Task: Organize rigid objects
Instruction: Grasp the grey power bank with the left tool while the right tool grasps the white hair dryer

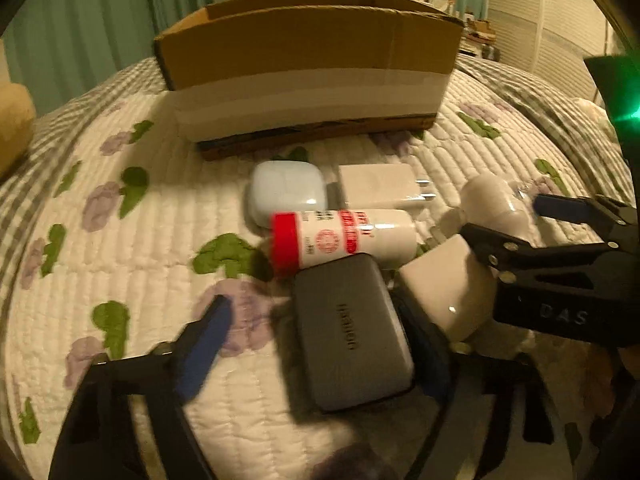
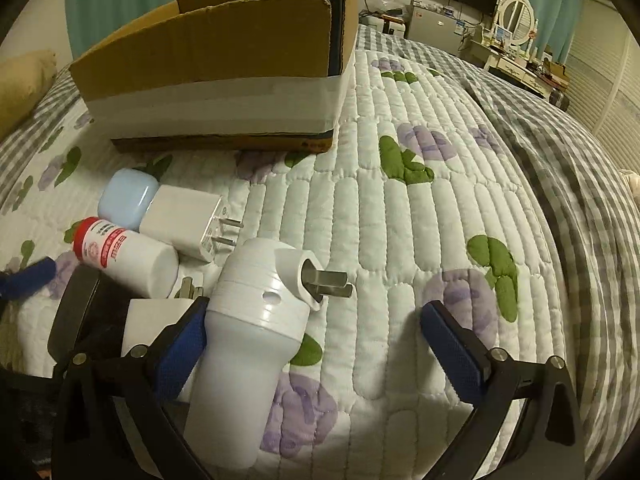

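Chargers, a bottle (image 1: 340, 238) and cases lie clustered on the bed (image 2: 400, 220) before the box (image 1: 304, 68), ready for packing. Left fingers (image 1: 320, 340) straddle the grey case (image 1: 352, 340), unpressed; right fingers (image 2: 320, 344) gape around the round plug (image 2: 256, 312).

Inside of cardboard box (image 2: 224, 52) hidden behind its near wall in both views. Print on red-capped bottle (image 1: 340, 240) smeared, unreadable. Left gripper (image 1: 324, 344) fingers blurred, right one mostly covered by grey case (image 1: 352, 344). White charger (image 2: 148, 324) beside it half hidden behind right gripper (image 2: 316, 344) finger. Tan cushion (image 1: 12, 128) at quilt's (image 2: 400, 208) far left edge cut off by frame. Dresser clutter (image 2: 516, 52) too small to tell
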{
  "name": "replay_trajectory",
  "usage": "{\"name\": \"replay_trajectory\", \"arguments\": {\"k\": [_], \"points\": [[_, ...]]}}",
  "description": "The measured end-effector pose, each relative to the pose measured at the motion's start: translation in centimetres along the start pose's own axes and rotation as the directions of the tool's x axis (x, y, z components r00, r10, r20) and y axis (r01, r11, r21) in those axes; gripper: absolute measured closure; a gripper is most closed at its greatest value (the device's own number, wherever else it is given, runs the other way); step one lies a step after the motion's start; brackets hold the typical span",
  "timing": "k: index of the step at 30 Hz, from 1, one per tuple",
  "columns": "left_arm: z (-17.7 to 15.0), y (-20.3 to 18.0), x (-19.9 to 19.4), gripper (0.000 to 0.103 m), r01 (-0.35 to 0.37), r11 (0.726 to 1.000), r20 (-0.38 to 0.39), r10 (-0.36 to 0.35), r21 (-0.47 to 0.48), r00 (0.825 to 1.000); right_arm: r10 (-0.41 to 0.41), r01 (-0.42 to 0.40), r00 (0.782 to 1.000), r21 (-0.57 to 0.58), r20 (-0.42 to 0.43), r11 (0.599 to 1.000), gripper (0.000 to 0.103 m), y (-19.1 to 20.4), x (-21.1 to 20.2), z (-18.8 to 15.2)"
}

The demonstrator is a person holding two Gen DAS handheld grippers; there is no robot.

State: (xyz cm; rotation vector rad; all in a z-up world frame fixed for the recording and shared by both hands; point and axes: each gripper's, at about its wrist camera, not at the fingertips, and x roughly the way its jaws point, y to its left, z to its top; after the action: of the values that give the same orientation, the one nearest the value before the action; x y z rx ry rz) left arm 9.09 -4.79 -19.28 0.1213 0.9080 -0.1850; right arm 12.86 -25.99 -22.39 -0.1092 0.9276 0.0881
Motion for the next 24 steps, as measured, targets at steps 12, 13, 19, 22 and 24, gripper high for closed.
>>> {"name": "replay_trajectory", "arguments": {"k": [12, 13, 19, 22, 24], "points": [[0.1, -0.4, -1.1, 0.055, 0.055, 0.998, 0.038, -0.055, 0.009, 0.998, 0.083, -0.085, 0.996, 0.066, 0.024, 0.994, 0.059, -0.4, -1.9, -1.4], [0.0, -0.3, -1.3, 0.055, 0.057, 0.998, 0.042, -0.057, 0.005, 0.997, 0.084, -0.086, 0.996, 0.067, 0.028, 0.994, 0.059, -0.3, -2.2, -1.5], [-0.3, 0.0, -2.5, 0.056, 0.066, 0.998, 0.057, -0.066, -0.003, 0.996, 0.088, -0.093, 0.994, 0.080, 0.056, 0.992, 0.059, -0.4, -3.5, -2.0], [-0.4, 0.1, -3.2, 0.056, 0.070, 0.998, 0.069, -0.070, 0.000, 0.995, 0.082, -0.087, 0.994, 0.077, 0.075, 0.993, 0.059, -0.4, -4.3, -2.1], [-0.5, 0.1, -3.8, 0.057, 0.071, 0.997, 0.077, -0.071, 0.000, 0.995, 0.080, -0.087, 0.993, 0.077, 0.089, 0.993, 0.059, -0.4, -5.0, -2.2]]}}
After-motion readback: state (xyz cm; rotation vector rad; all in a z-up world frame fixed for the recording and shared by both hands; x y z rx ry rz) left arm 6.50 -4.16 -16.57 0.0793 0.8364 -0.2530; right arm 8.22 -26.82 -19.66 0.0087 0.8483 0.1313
